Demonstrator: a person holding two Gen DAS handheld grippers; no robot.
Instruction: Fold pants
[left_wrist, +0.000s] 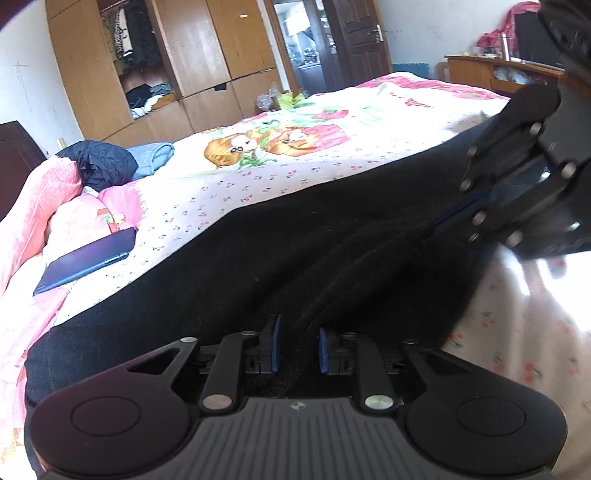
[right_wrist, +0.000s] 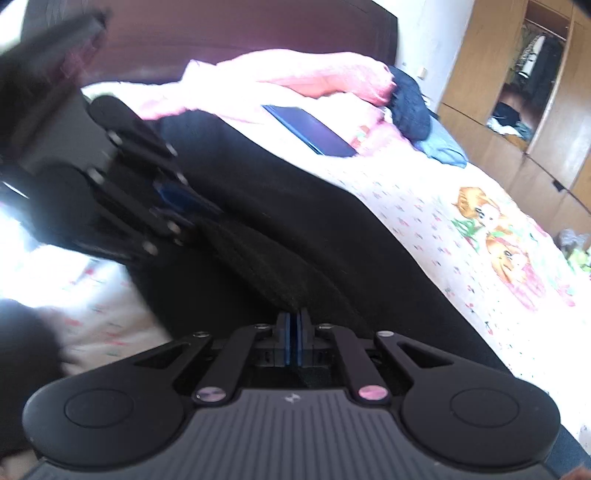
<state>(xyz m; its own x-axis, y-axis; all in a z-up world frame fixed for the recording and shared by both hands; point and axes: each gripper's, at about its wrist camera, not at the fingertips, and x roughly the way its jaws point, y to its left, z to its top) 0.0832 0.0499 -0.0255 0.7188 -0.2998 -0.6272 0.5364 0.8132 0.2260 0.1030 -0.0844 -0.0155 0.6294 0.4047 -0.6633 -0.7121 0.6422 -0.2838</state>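
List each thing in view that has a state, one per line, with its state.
left gripper: shut on a thick fold of the black pants.
right gripper: shut on the pants' edge.
black pants: spread along the bed, near end held by both grippers.
phone: lying flat on the bed, screen dark.
wardrobe: one compartment open, clothes inside.

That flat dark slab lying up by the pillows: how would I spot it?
Start at the bed with the cartoon-print sheet and follow it to the pink bedding at its head. Beside that lies the phone, just past the black pants. It is the only hard, glossy, flat rectangle among soft cloth.
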